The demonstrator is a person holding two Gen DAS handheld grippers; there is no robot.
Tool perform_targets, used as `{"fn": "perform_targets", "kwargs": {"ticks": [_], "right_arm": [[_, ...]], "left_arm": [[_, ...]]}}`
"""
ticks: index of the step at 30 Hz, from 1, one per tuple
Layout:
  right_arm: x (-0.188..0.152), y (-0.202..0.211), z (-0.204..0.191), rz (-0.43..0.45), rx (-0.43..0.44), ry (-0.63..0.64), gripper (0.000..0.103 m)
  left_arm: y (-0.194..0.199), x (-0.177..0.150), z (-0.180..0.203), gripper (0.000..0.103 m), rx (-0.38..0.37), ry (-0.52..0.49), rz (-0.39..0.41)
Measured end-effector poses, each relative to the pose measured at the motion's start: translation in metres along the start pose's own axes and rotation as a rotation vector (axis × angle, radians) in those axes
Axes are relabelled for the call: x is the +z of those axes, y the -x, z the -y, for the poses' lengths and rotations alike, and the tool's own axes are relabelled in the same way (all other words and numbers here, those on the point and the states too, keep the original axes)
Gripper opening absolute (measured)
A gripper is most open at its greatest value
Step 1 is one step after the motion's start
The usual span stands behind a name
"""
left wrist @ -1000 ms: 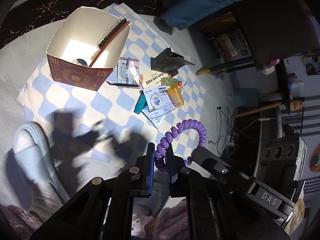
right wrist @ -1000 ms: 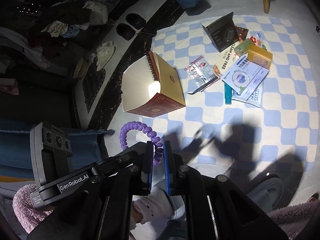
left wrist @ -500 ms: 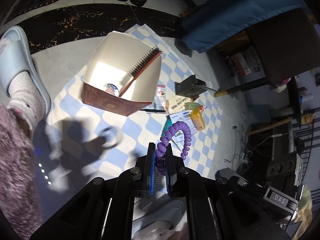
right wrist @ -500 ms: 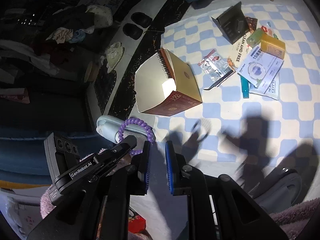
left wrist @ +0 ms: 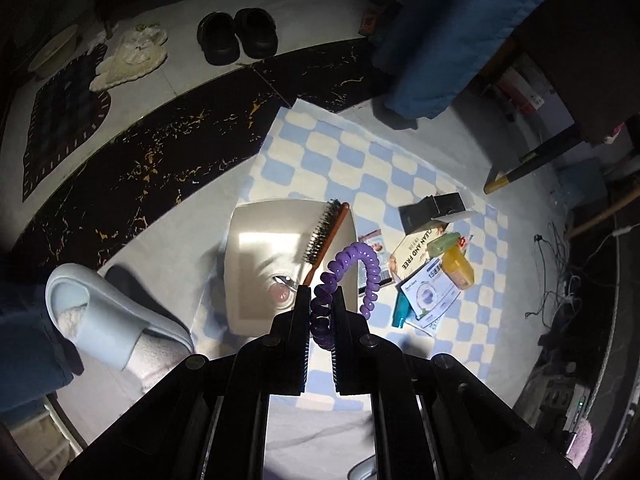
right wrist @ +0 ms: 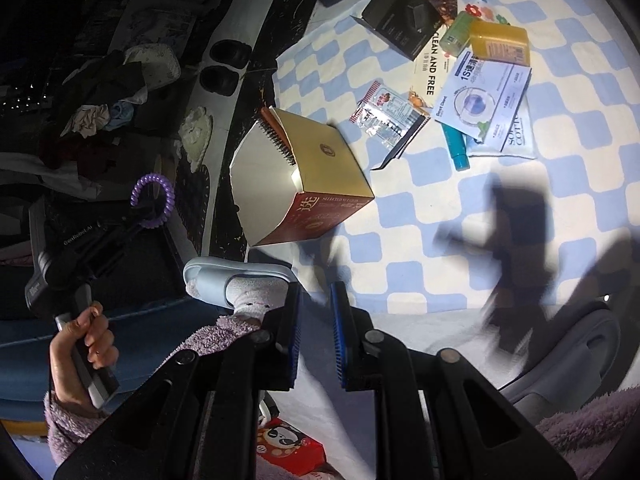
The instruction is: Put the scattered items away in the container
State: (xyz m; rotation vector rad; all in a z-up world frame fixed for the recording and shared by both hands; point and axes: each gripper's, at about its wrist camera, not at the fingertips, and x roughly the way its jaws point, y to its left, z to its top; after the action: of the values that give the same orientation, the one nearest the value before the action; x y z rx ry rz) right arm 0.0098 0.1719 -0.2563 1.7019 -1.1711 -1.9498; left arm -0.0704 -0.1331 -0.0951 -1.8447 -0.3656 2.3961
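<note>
My left gripper (left wrist: 321, 300) is shut on a purple spiral hair tie (left wrist: 360, 264), which hangs over the open cardboard box (left wrist: 256, 216). A red-handled hairbrush (left wrist: 324, 232) leans in the box, and a small round shiny thing lies on the box floor. From the right wrist, the left gripper (right wrist: 146, 210) and hair tie (right wrist: 158, 192) appear to the left of the box (right wrist: 320, 152). My right gripper (right wrist: 316, 292) is open and holds nothing, low over the mat's near edge. A sachet (right wrist: 386, 114), mask pack (right wrist: 486, 100), yellow bottle (right wrist: 500, 42) and teal tube (right wrist: 456, 146) lie scattered beyond.
The blue-and-white checkered mat (left wrist: 340, 152) lies on a pale floor with a black marbled strip. A foot in a light blue slipper (left wrist: 100, 320) stands left of the box. Black shoes (left wrist: 240, 36), a blue cloth (left wrist: 440, 40) and cables lie around the edges.
The right gripper let go of the hair tie and its jaws parted. The left gripper lifted the tie and carried it from near the floor to above the box.
</note>
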Motion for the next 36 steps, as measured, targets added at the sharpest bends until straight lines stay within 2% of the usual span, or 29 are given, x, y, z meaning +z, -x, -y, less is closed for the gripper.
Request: {"fn": "perform_targets", "kwargs": {"ticks": [2,4,7,8,10,13,15,17,18,19,21,26,28,31,33,34,35,36], "right_arm": [[0.002,-0.005,-0.002,-0.004,-0.013,0.009,0.016],[0.004,-0.011,-0.003,-0.012,-0.023,0.009,0.017],[0.007,-0.021,-0.001,-0.030,-0.035,0.000,0.017],[0.007,-0.025,0.000,-0.037,-0.036,-0.007,0.017],[0.008,-0.031,0.002,-0.052,-0.039,-0.020,0.018],[0.011,-0.038,0.006,-0.063,-0.049,-0.040,0.023],[0.014,-0.041,0.008,-0.063,-0.062,-0.052,0.025],[0.017,-0.044,0.013,-0.062,-0.074,-0.072,0.026],[0.018,-0.045,0.016,-0.063,-0.077,-0.085,0.026],[0.020,-0.047,0.019,-0.066,-0.079,-0.101,0.026],[0.023,-0.051,0.024,-0.073,-0.082,-0.129,0.026],[0.035,-0.057,0.028,-0.081,-0.090,-0.172,0.026],[0.046,-0.054,0.031,-0.068,-0.121,-0.196,0.026],[0.068,-0.047,0.050,-0.038,-0.157,-0.311,0.026],[0.082,-0.046,0.069,-0.010,-0.165,-0.428,0.035],[0.090,-0.048,0.077,0.004,-0.182,-0.479,0.050],[0.099,-0.053,0.084,0.014,-0.212,-0.509,0.056],[0.109,-0.061,0.088,0.012,-0.245,-0.516,0.056]], "left_arm": [[-0.009,-0.003,-0.005,0.006,-0.008,0.023,-0.004],[-0.021,-0.004,-0.016,0.006,-0.044,0.108,-0.038],[-0.029,-0.001,-0.032,0.006,-0.240,0.274,-0.051],[-0.030,-0.001,-0.034,0.006,-0.261,0.301,-0.052],[-0.027,0.003,-0.033,0.006,-0.224,0.299,-0.047],[-0.015,0.010,-0.024,0.007,-0.144,0.229,-0.032],[-0.007,0.015,-0.017,0.008,-0.153,0.202,-0.024],[0.000,0.018,-0.014,0.018,-0.182,0.195,-0.021],[0.004,0.017,-0.015,0.037,-0.197,0.199,-0.020],[0.006,0.017,-0.017,0.064,-0.212,0.205,-0.023],[0.009,0.018,-0.024,0.079,-0.238,0.218,-0.025],[0.004,0.019,-0.050,0.079,-0.281,0.288,-0.016],[0.003,0.016,-0.055,0.079,-0.298,0.313,-0.026],[-0.007,0.017,-0.058,0.079,-0.343,0.328,-0.068],[-0.015,0.023,-0.057,0.079,-0.347,0.316,-0.097],[-0.016,0.026,-0.057,0.079,-0.342,0.310,-0.099],[-0.016,0.028,-0.058,0.079,-0.337,0.306,-0.097],[-0.015,0.029,-0.058,0.079,-0.337,0.302,-0.095]]}}
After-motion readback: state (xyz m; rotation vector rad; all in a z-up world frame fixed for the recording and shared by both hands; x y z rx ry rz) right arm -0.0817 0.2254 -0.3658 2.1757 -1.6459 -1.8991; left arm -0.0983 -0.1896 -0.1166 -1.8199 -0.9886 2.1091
